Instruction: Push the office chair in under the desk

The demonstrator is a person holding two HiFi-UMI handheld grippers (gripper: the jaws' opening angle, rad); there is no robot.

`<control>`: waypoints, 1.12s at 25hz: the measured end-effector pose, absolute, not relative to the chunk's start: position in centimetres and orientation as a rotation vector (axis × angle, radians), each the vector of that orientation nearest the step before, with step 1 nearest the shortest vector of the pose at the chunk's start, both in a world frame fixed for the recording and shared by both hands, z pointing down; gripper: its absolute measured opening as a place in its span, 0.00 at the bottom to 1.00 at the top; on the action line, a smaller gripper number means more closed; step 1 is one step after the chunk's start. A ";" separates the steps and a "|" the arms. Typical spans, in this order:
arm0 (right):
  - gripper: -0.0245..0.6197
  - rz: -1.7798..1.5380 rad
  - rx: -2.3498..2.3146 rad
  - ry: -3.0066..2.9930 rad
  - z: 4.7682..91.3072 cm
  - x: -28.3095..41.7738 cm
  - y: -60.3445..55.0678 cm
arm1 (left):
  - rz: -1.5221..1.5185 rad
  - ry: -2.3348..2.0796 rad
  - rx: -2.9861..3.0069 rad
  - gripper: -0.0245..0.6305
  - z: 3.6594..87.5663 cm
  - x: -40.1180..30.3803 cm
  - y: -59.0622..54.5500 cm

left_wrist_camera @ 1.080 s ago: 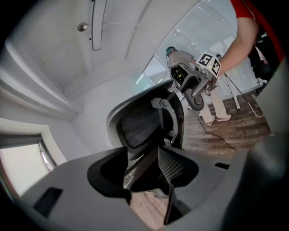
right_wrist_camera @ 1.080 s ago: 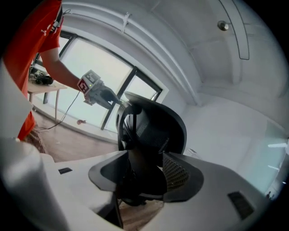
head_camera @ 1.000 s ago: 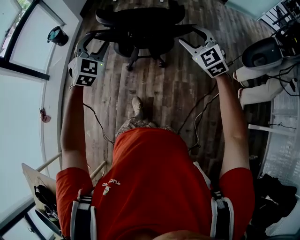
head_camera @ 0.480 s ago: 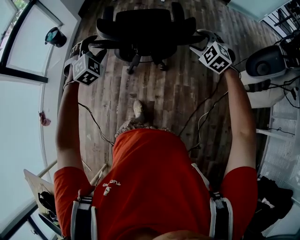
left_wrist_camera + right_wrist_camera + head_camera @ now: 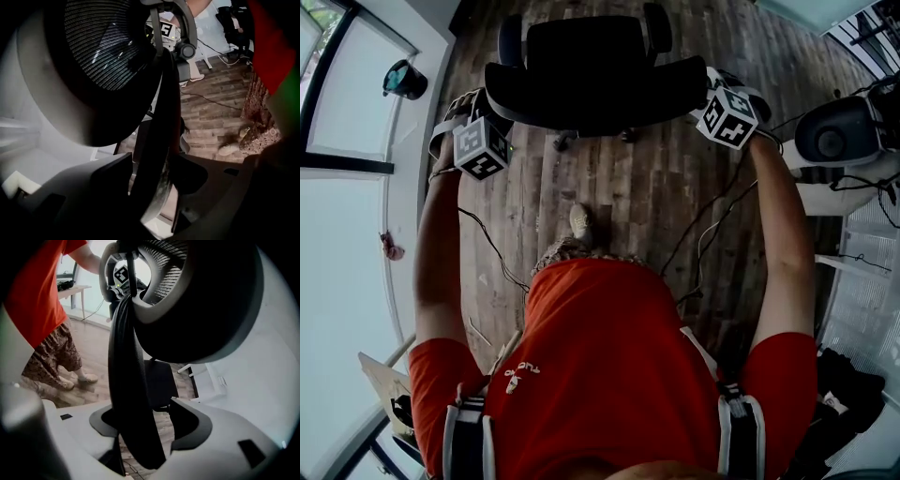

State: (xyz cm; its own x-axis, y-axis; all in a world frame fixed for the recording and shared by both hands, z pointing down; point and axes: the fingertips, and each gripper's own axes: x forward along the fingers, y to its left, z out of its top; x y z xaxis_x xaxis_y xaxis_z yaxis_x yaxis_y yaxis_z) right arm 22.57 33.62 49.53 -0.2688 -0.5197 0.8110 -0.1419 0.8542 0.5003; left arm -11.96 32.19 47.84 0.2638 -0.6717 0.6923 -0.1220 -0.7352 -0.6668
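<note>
A black office chair (image 5: 591,70) stands at the top of the head view, its backrest toward me. My left gripper (image 5: 485,105) straddles the backrest's left edge and my right gripper (image 5: 713,86) straddles its right edge. In the left gripper view the mesh backrest (image 5: 103,56) fills the upper left and its dark rim (image 5: 159,117) runs down between the closing jaws of the left gripper (image 5: 152,176), with a thin gap beside it. In the right gripper view the rim (image 5: 126,371) passes through the right gripper (image 5: 140,427) with room on its right side.
Wooden floor (image 5: 628,197) lies under the chair, with cables (image 5: 712,225) trailing across it. A window wall (image 5: 356,234) runs along the left. A white and black device (image 5: 834,136) sits at the right. White furniture (image 5: 206,376) shows behind the chair. My foot (image 5: 578,220) is behind it.
Both grippers have moved forward from the armrest area onto the two sides of the backrest. The chair sits higher and farther away in the head view than one second ago.
</note>
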 end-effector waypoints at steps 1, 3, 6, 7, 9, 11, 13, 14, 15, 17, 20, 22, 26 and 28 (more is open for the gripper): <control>0.47 -0.399 0.480 -1.829 49.8 22.4 33.5 | -1.494 0.695 -2.048 0.36 48.1 -11.8 32.0; 0.44 -0.415 0.445 -1.835 50.1 22.2 33.4 | -1.501 0.659 -2.029 0.31 48.5 -11.5 31.6; 0.32 -0.462 0.405 -1.838 50.3 21.9 33.4 | -1.499 0.624 -2.001 0.27 48.5 -11.3 31.2; 0.31 -0.481 0.394 -1.836 50.3 21.8 33.3 | -1.496 0.615 -1.997 0.26 48.5 -11.3 31.1; 0.30 -0.503 0.375 -1.839 50.2 21.6 33.1 | -1.495 0.601 -1.993 0.25 48.5 -11.4 30.8; 0.29 -0.511 0.363 -1.850 50.2 21.3 32.8 | -1.498 0.592 -1.989 0.24 48.4 -11.7 30.3; 0.28 -0.512 0.361 -1.860 50.3 21.1 32.5 | -1.496 0.589 -1.986 0.24 48.5 -11.8 29.7; 0.28 -0.510 0.363 -1.861 50.4 21.0 32.3 | -1.493 0.588 -1.985 0.24 48.6 -11.9 29.3; 0.28 -0.506 0.367 -1.860 50.4 20.9 31.9 | -1.491 0.587 -1.985 0.24 48.6 -12.0 29.0; 0.28 -0.492 0.381 -1.850 50.7 20.8 30.9 | -1.486 0.588 -1.982 0.24 48.5 -12.4 28.1; 0.28 -0.473 0.402 -1.836 50.9 21.1 29.0 | -1.474 0.592 -1.978 0.24 48.3 -12.6 26.4; 0.28 -0.465 0.402 -1.837 50.7 20.9 27.9 | -1.465 0.586 -1.977 0.24 48.2 -12.8 25.1; 0.28 -0.459 0.396 -1.835 50.5 21.1 26.0 | -1.431 0.576 -1.975 0.24 47.9 -12.4 23.3; 0.28 -0.453 0.396 -1.828 50.5 21.3 25.0 | -1.423 0.575 -1.975 0.24 47.9 -12.3 22.4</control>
